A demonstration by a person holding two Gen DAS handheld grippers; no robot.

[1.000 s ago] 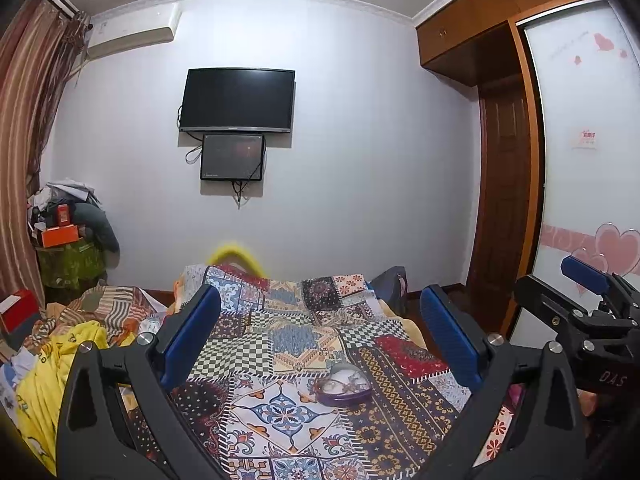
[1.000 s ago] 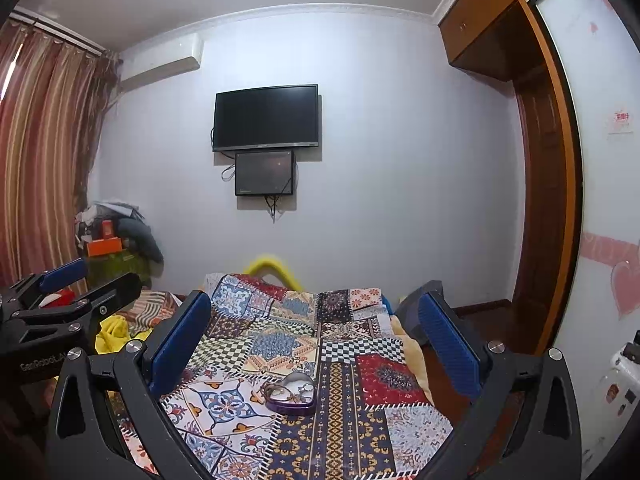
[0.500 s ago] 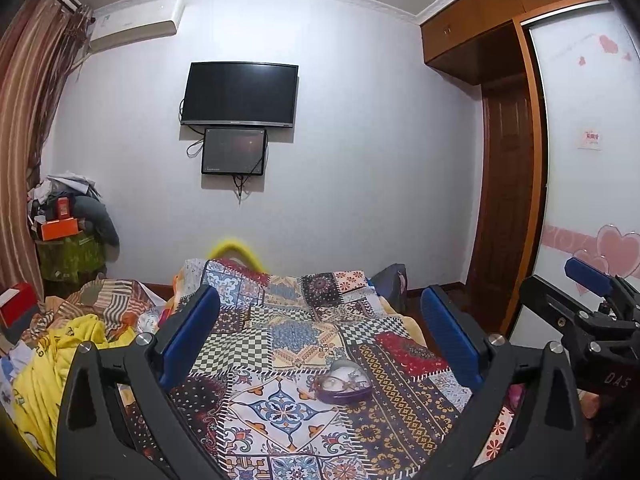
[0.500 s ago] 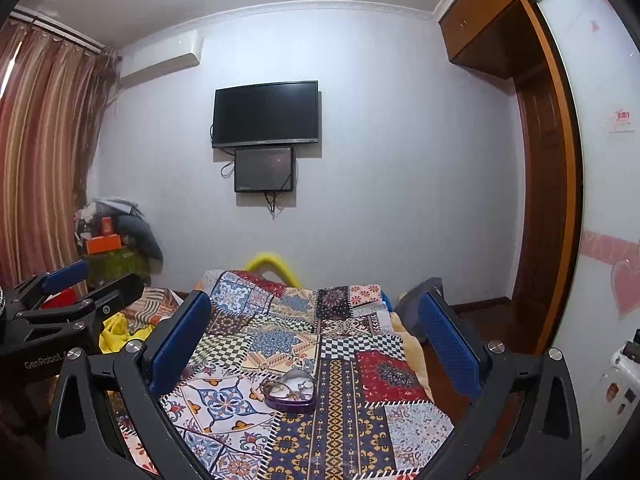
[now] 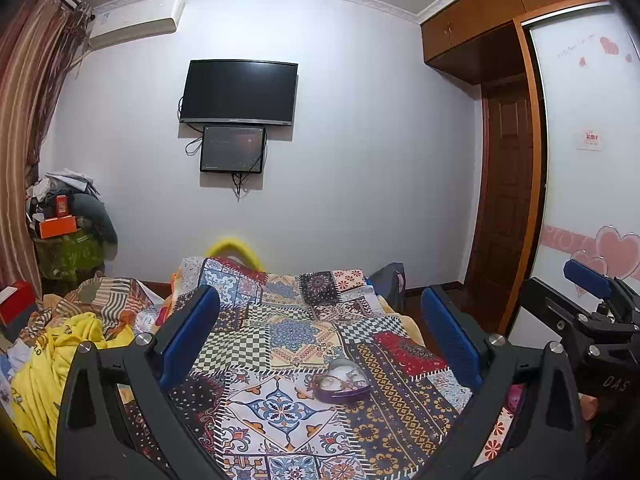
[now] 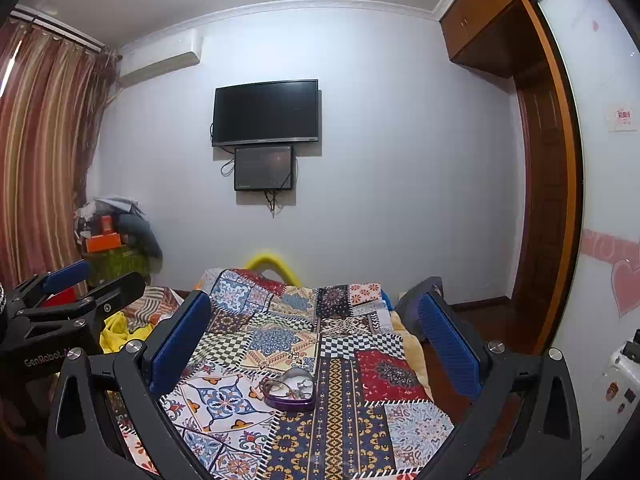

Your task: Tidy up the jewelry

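Both claws, left claw (image 5: pixel 320 340) and right claw (image 6: pixel 316 340), are wide and empty; the soft bed (image 6: pixel 360 432) may tip the heart-shaped jewelry box (image 6: pixel 289 391).

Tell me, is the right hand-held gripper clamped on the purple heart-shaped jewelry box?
No, the right hand-held gripper hangs open above the patchwork quilt, apart from the purple heart-shaped jewelry box.

— What's on the bed?
— A purple heart-shaped box (image 6: pixel 289 393), lid off, sitting flat on the quilt (image 6: pixel 340 420).
— Anything inside?
— A pale lining with a small tangle of jewelry (image 6: pixel 294 387): rings or chains, too small to tell apart.
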